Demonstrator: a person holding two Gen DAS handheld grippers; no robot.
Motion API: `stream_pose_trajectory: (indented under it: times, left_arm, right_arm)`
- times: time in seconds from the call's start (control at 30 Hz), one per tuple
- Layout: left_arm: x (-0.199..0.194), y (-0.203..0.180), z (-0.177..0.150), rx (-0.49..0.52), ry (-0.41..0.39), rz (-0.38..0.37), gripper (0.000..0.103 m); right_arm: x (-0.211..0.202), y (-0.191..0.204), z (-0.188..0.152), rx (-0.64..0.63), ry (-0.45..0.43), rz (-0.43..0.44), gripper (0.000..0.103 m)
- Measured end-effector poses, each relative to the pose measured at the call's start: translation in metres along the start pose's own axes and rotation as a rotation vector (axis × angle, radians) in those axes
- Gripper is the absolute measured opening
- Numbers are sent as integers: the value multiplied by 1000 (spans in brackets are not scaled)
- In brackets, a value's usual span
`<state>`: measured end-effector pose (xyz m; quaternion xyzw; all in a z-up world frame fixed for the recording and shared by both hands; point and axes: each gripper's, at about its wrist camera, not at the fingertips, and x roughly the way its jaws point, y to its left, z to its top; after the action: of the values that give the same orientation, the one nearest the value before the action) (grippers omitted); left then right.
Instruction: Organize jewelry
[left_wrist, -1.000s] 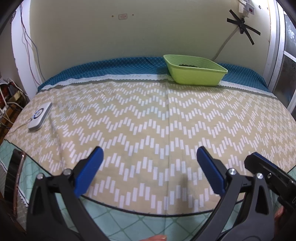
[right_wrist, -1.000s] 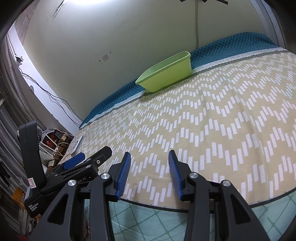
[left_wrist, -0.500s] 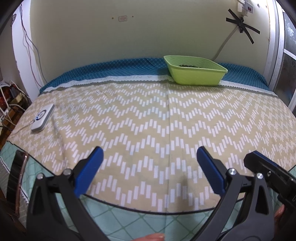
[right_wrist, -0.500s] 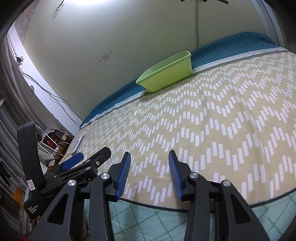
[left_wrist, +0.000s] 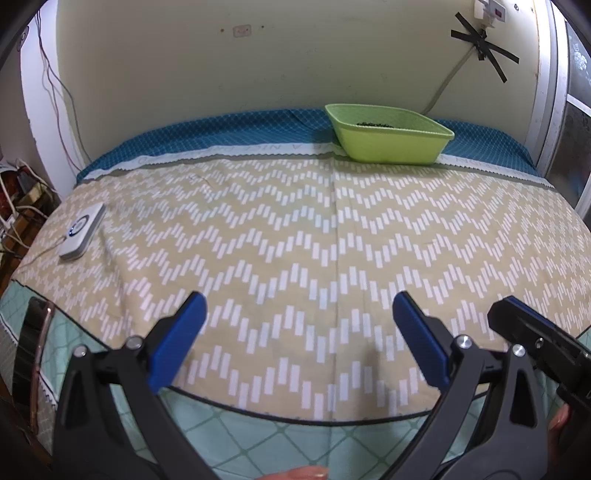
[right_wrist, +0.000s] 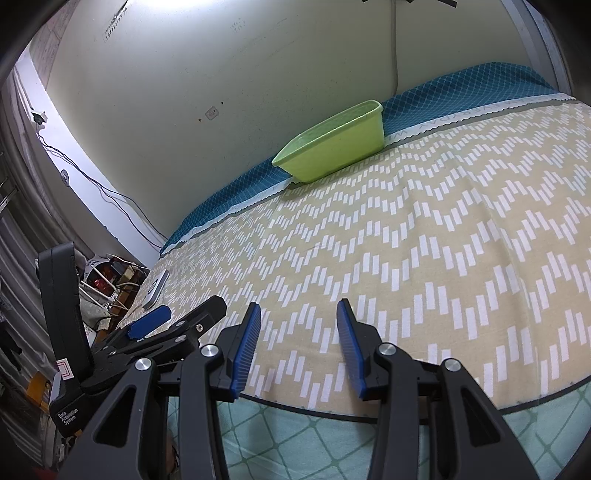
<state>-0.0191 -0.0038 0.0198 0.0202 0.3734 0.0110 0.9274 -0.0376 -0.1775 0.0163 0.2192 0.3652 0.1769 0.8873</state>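
A lime-green plastic basket stands at the far side of the bed near the wall, with a small dark string of beads lying inside it. From the right wrist view only the basket's outer wall shows. My left gripper hovers over the near edge of the beige zigzag cloth, its blue pads wide apart and empty. My right gripper hangs beside it, jaws partly apart with nothing between them. The left gripper also appears at the left of the right wrist view.
A white device with a cable lies at the cloth's left edge. A blue quilted sheet runs along the wall. A mint checked sheet covers the bed's near edge. Cluttered shelves and wires stand left of the bed.
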Motion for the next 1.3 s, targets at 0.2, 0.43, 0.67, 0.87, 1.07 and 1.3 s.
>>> stream_pose_trajectory:
  times: [0.2,0.43,0.67,0.87,1.07,1.3]
  left_arm:
    - [7,5,0,-26,34,3,97]
    - [8,3,-1,-12,36,-6,97]
    - [4,-2,-2,2,29,0,97]
    - [3,-4,-2,6,35,2,97]
    - [5,-4,-2,17,38,3,97]
    - [5,-6,-2,21,41,3,97]
  right_arm:
    - [2,1,0,-1,4,2,26]
    - [4,3,-1,-2,7,4,26]
    - [4,2,0,-1,6,5,26]
    - [3,2,0,-1,5,4,26]
    - [6,0,1,-3,6,9,26]
    - [6,0,1,-3,7,11,26]
